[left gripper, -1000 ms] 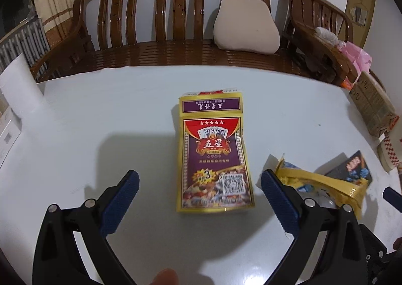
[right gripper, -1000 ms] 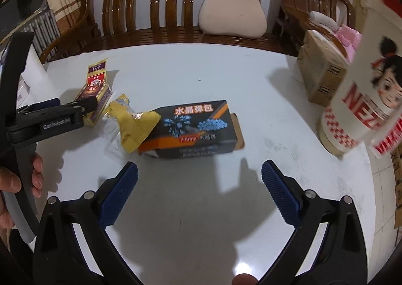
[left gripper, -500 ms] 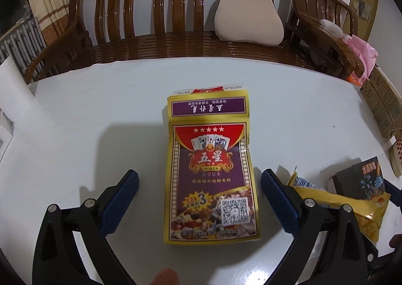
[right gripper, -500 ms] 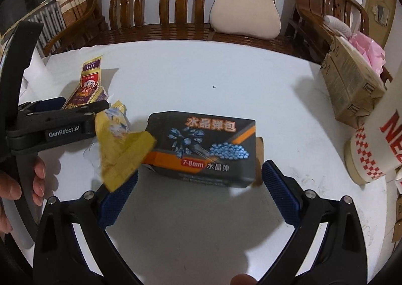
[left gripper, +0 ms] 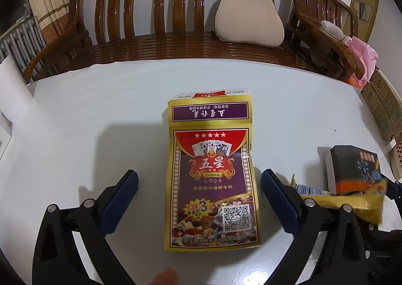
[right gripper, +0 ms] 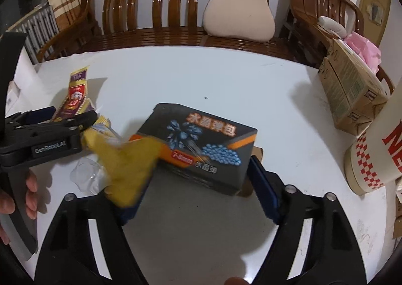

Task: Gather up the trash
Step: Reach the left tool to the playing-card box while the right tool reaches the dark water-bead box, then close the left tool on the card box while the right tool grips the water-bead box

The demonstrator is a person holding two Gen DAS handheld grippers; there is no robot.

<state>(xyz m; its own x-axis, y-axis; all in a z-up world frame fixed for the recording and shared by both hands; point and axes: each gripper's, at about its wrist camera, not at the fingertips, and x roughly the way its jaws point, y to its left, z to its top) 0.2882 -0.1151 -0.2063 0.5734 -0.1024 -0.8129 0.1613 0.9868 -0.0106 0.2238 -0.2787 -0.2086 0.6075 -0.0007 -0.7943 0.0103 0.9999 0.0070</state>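
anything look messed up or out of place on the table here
The poker card box lies flat with its top flap torn open and folded back. Beside it a crumpled yellow wrapper drapes over the corner of the black box, covering one pad of the right claw closing around that box.

Card box (left gripper: 212, 179) reads "POKER", black box (right gripper: 201, 149) "7-8mm", left hand-held gripper (right gripper: 50, 145) "GenRobot.AI".

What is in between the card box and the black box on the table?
A crumpled yellow wrapper lies between the card box and the black box, and the left gripper's arm reaches in there too. The right wrist view shows it.
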